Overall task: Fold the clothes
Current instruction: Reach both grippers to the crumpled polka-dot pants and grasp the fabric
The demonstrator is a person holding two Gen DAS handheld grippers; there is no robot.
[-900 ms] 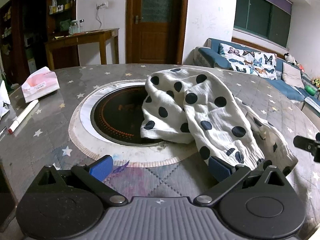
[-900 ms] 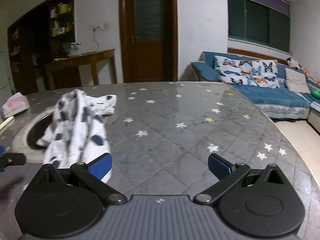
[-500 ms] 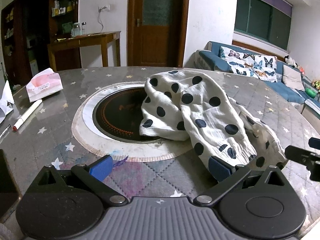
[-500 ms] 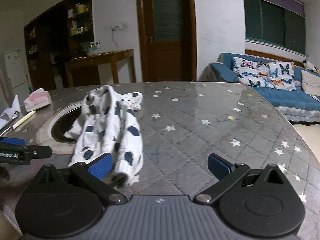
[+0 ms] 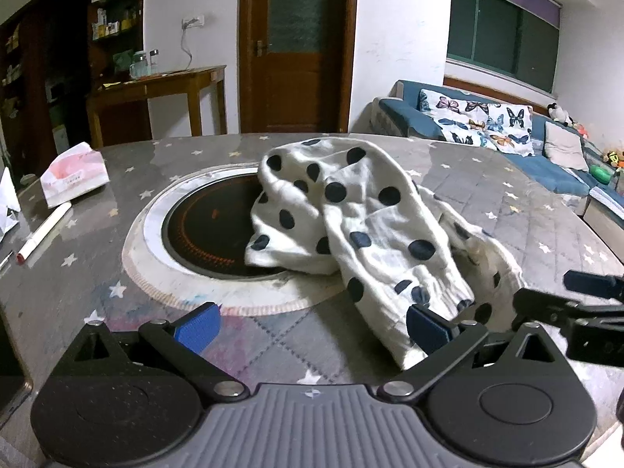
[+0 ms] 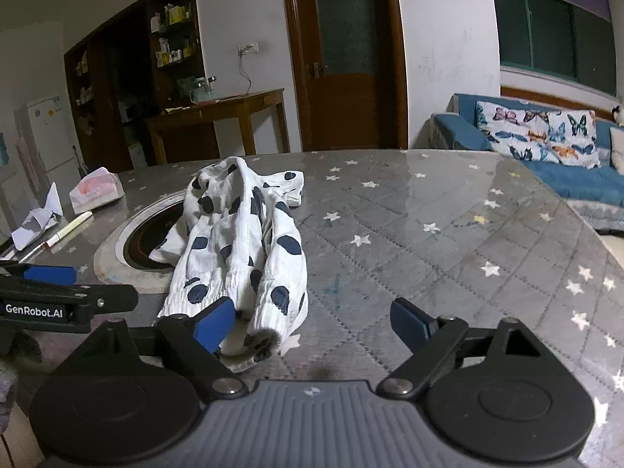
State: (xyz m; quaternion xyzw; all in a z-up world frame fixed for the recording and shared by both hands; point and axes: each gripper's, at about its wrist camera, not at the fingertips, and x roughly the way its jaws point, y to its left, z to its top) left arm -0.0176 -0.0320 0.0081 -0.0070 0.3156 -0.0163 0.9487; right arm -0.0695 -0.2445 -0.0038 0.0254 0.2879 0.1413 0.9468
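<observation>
A crumpled white garment with dark polka dots [image 5: 362, 230] lies on the grey star-patterned table, partly over the round black cooktop [image 5: 210, 234]. My left gripper [image 5: 312, 325] is open at the garment's near end, its right pad touching the cuff. In the right wrist view the same garment [image 6: 241, 249] stretches away from me. My right gripper [image 6: 312, 321] is open, with the garment's near cuff by its left pad. Each gripper shows in the other's view, the right gripper [image 5: 577, 304] at the right edge and the left gripper [image 6: 50, 292] at the left edge.
A tissue pack [image 5: 74, 173] and a pen [image 5: 43, 230] lie at the table's left, with folded paper [image 6: 37, 214] beyond. A wooden side table [image 5: 156, 97], a door and a blue sofa [image 5: 507, 132] stand behind. The table's right half [image 6: 468, 241] is bare.
The right gripper swung left and closer, so the garment's near cuff now sits by its left pad. The left gripper drew back slightly. The garment itself has not moved.
</observation>
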